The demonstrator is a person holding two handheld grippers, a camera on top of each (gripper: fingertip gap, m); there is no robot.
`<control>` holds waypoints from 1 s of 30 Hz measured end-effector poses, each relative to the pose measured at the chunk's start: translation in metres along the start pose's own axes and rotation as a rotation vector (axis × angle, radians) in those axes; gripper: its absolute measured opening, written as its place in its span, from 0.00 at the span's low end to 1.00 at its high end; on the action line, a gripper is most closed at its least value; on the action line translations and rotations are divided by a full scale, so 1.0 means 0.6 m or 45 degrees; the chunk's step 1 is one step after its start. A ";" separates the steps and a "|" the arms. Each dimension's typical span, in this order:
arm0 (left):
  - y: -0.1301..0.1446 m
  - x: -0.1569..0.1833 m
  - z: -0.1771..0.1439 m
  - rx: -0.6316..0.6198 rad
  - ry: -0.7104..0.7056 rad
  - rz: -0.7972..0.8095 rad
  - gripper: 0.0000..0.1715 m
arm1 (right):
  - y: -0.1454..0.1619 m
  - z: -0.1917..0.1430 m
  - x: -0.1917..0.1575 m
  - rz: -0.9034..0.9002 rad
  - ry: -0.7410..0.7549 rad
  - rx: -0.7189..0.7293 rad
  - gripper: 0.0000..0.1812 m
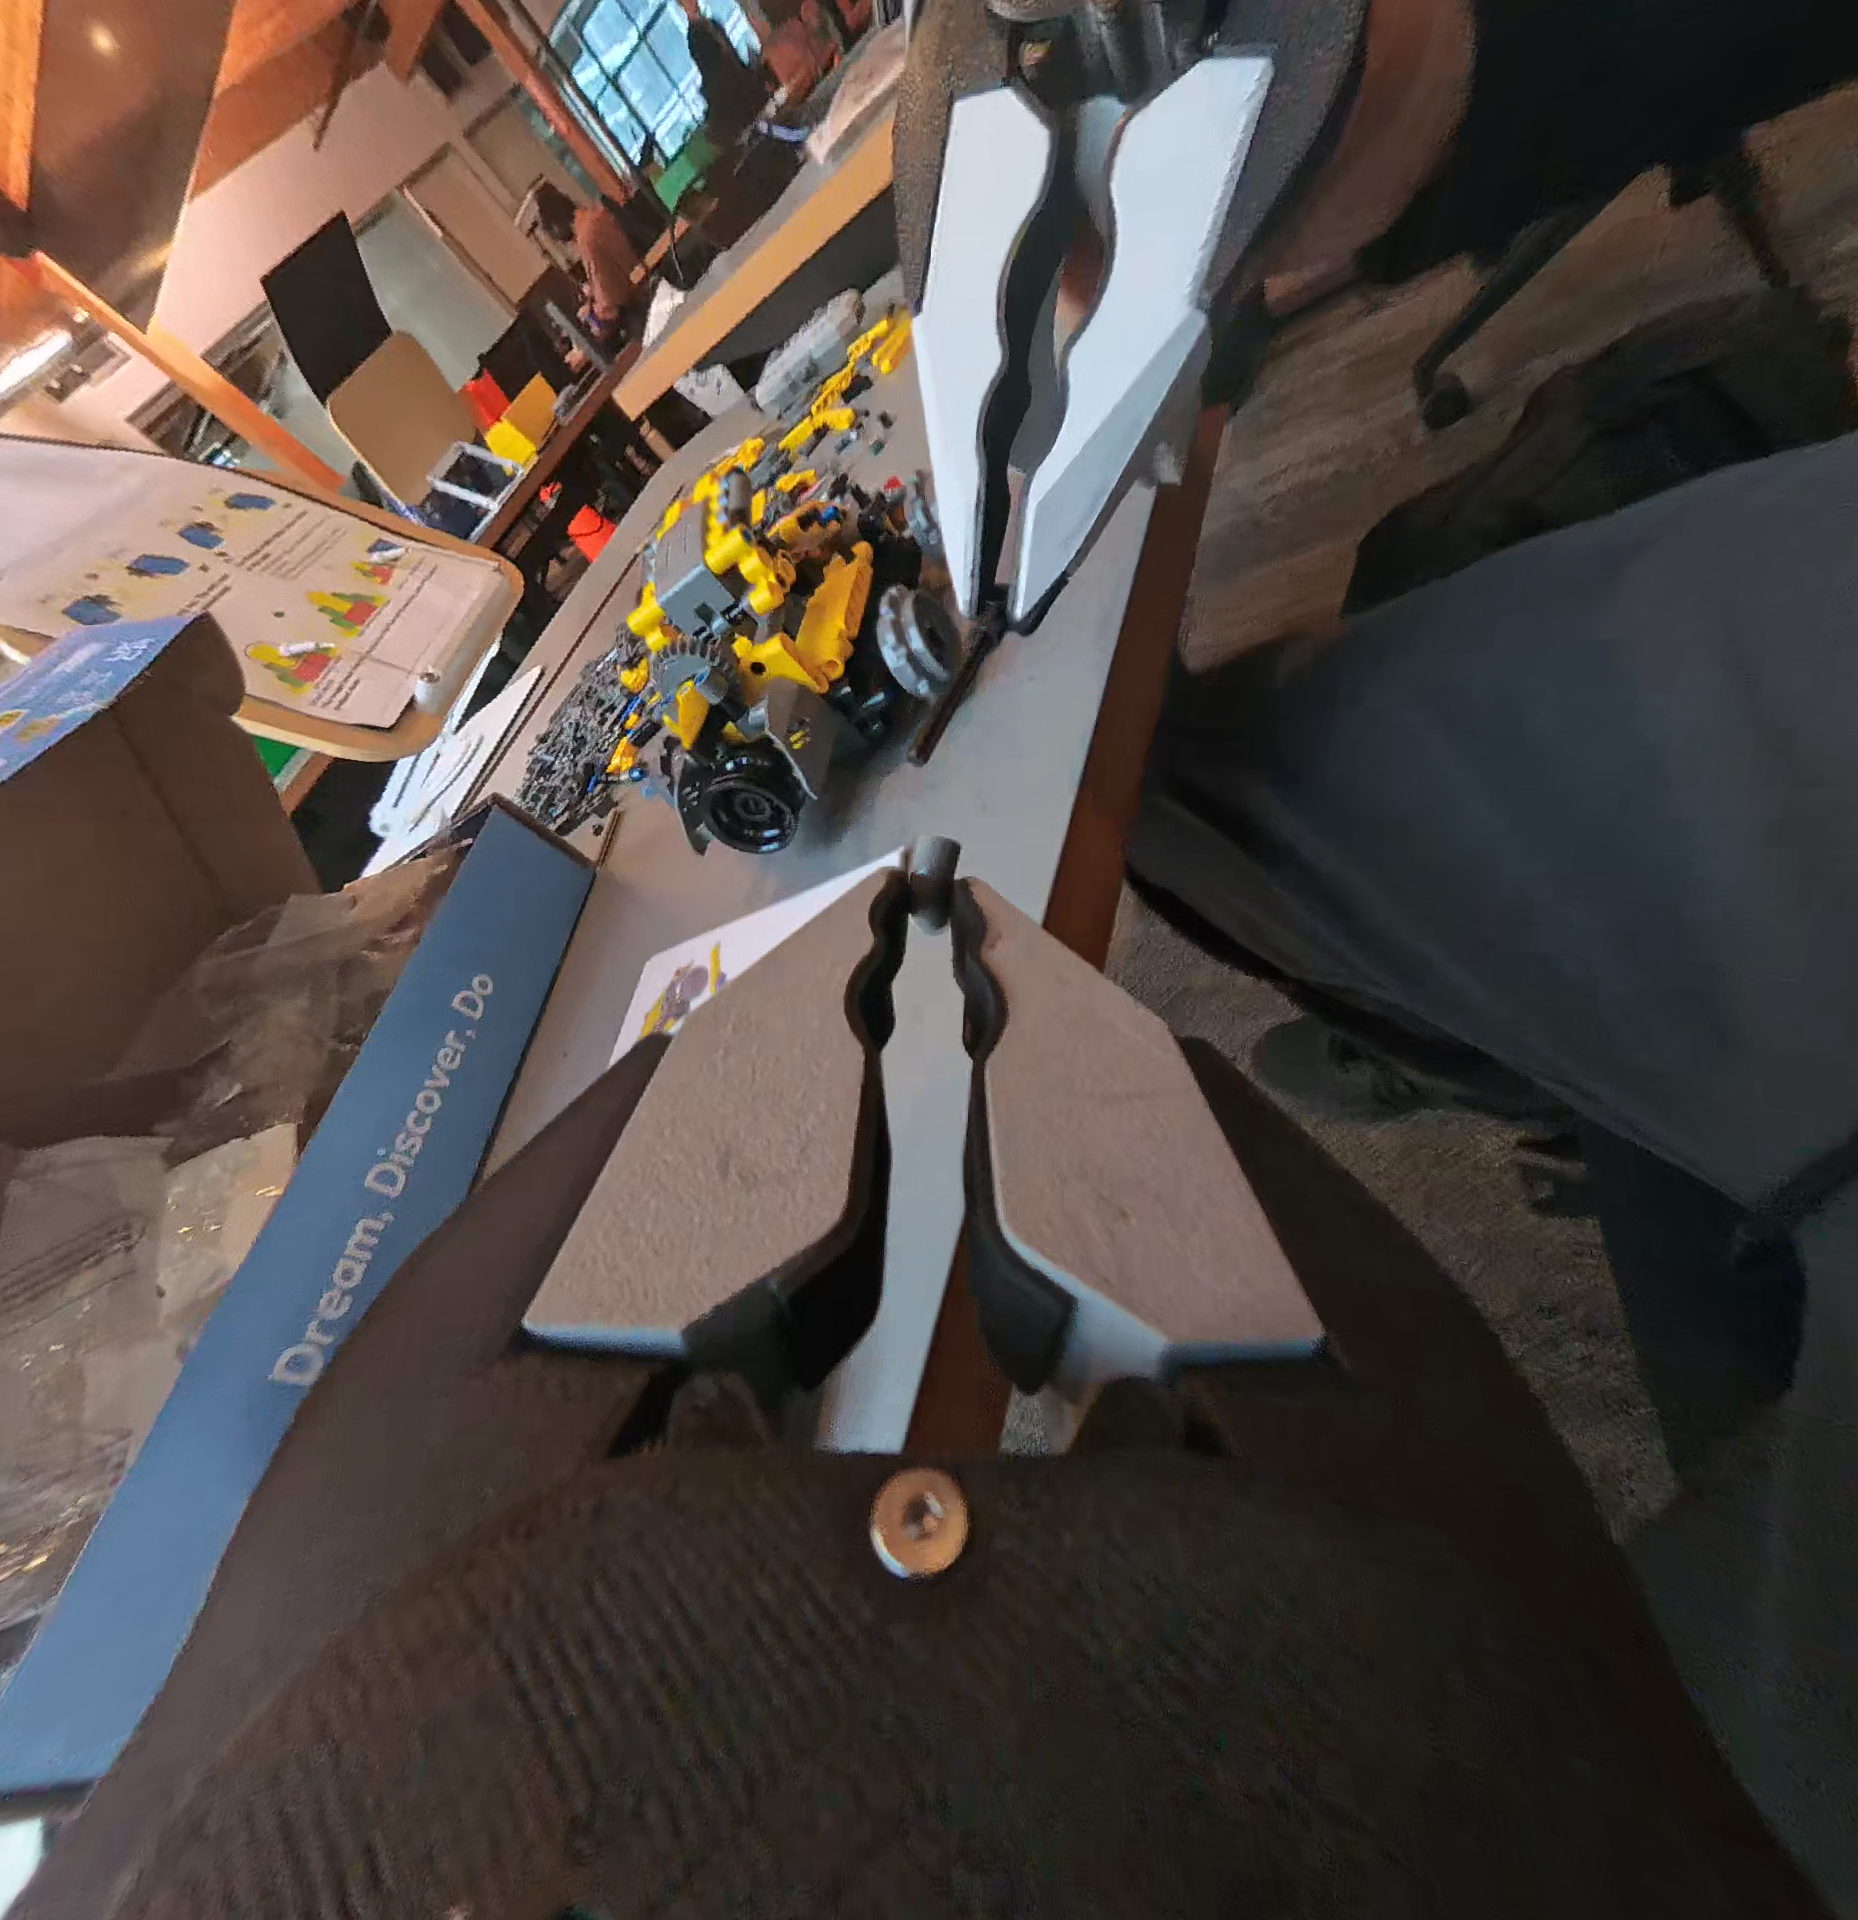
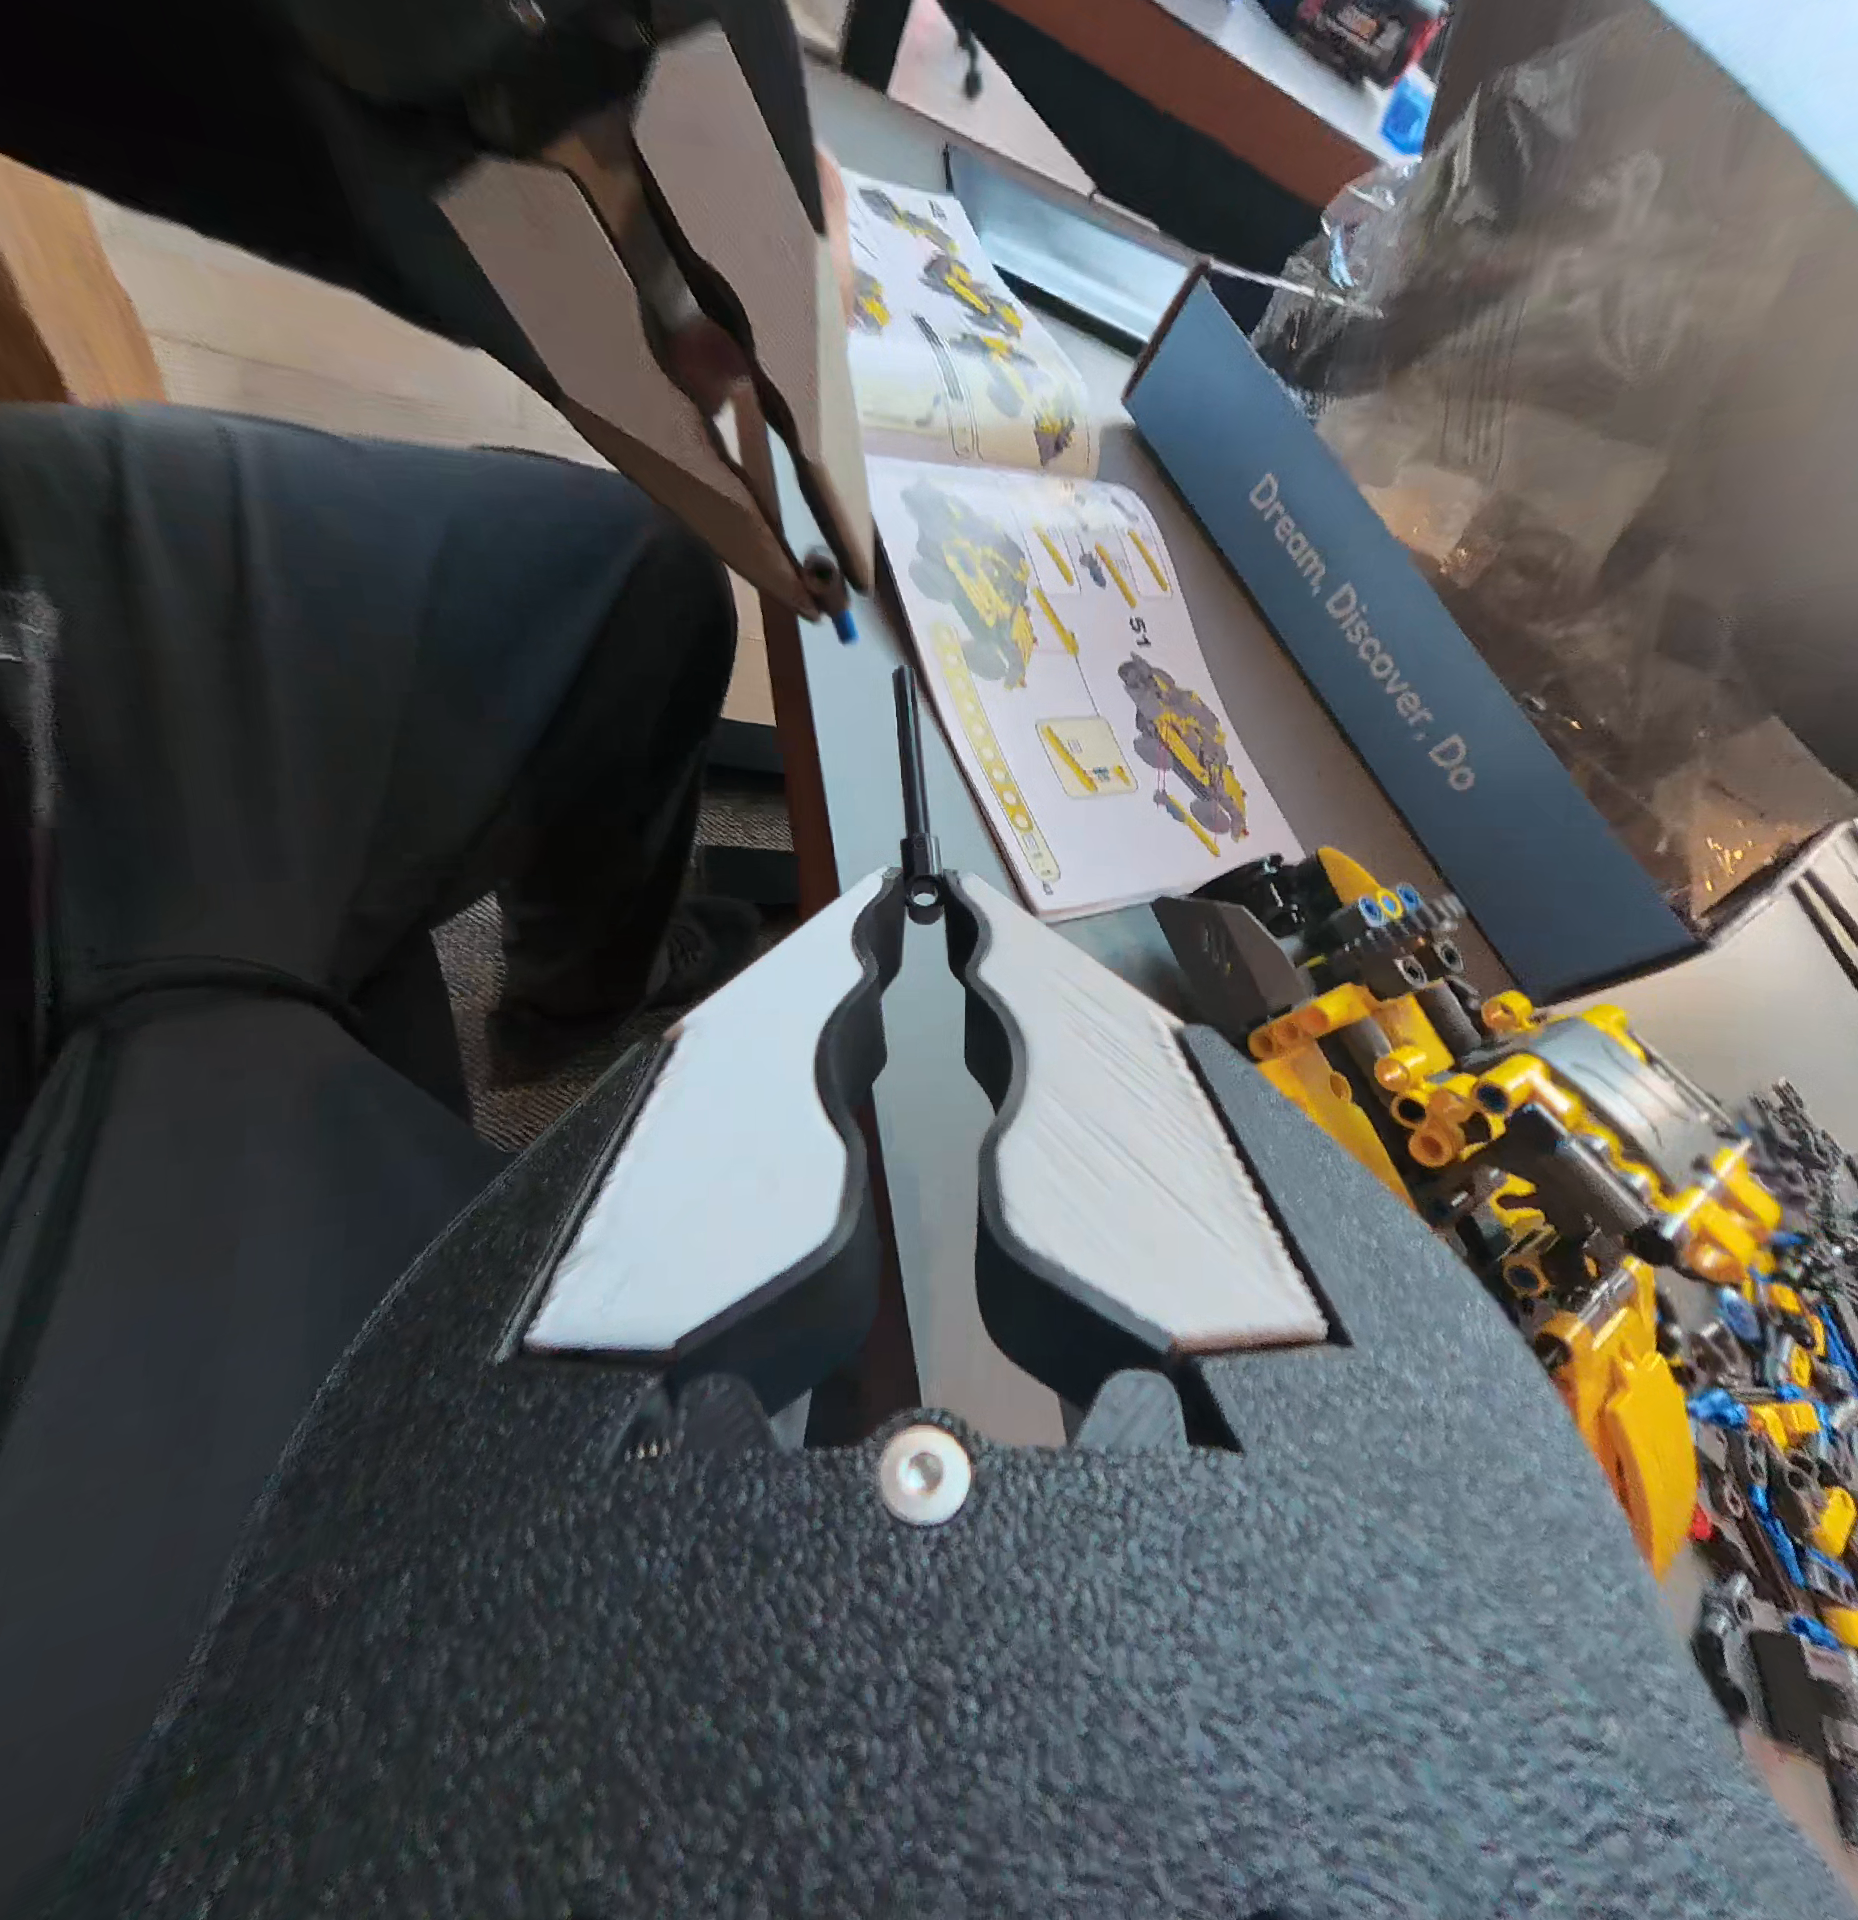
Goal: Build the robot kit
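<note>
Left of the half-built yellow model (image 1: 759, 644) on the grey bench (image 1: 1018, 727), the left tool (image 1: 932, 885) was pinched nearly closed on a small grey-and-blue pin (image 1: 933, 868), held clear of the surface near the open booklet (image 2: 1070, 665). Just right of the model the right tool (image 2: 920, 883) gripped a thin black axle (image 2: 912, 769) by its knobbed end, the rod pointing toward the pin as if to line up. A matte navy box (image 2: 1424, 665) lay beyond the model.

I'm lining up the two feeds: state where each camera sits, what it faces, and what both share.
Left wrist view: on the left gripper, shut on a small grey pin, facing along the table; trouser leg at right.
Right wrist view: on the right gripper, shut on a black axle, facing the instruction booklet; trouser leg at left.
Shared: yellow brick vehicle, dark box flap.
</note>
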State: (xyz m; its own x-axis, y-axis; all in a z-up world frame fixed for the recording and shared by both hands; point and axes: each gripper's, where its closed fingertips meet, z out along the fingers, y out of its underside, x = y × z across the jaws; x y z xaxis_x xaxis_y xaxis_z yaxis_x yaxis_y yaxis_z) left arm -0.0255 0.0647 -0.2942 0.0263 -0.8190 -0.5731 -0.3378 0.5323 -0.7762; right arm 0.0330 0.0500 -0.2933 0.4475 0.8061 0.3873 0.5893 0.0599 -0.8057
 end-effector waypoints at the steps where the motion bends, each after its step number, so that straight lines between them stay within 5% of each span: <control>1: -0.003 -0.002 0.002 0.037 0.012 -0.051 0.03 | -0.008 -0.004 -0.004 -0.003 -0.025 0.008 0.03; 4: 0.010 -0.001 0.008 0.002 0.040 -0.158 0.03 | -0.014 -0.012 -0.006 -0.048 -0.010 -0.064 0.03; 8: 0.037 -0.007 0.030 -0.240 0.036 -0.098 0.03 | 0.025 0.006 -0.004 -0.122 0.059 -0.318 0.03; 14: 0.058 0.002 0.071 -0.484 0.184 -0.042 0.03 | 0.052 0.028 -0.005 -0.123 0.096 -0.365 0.03; 30: 0.053 0.004 0.089 -0.474 0.331 -0.033 0.03 | 0.054 0.021 0.014 0.022 0.109 -0.215 0.03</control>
State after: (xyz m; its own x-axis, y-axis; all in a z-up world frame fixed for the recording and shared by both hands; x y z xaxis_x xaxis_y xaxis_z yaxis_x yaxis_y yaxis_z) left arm 0.0142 0.0912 -0.3340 -0.1820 -0.8830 -0.4326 -0.6569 0.4365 -0.6147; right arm 0.0473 0.0659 -0.3215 0.5097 0.7528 0.4166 0.6823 -0.0586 -0.7287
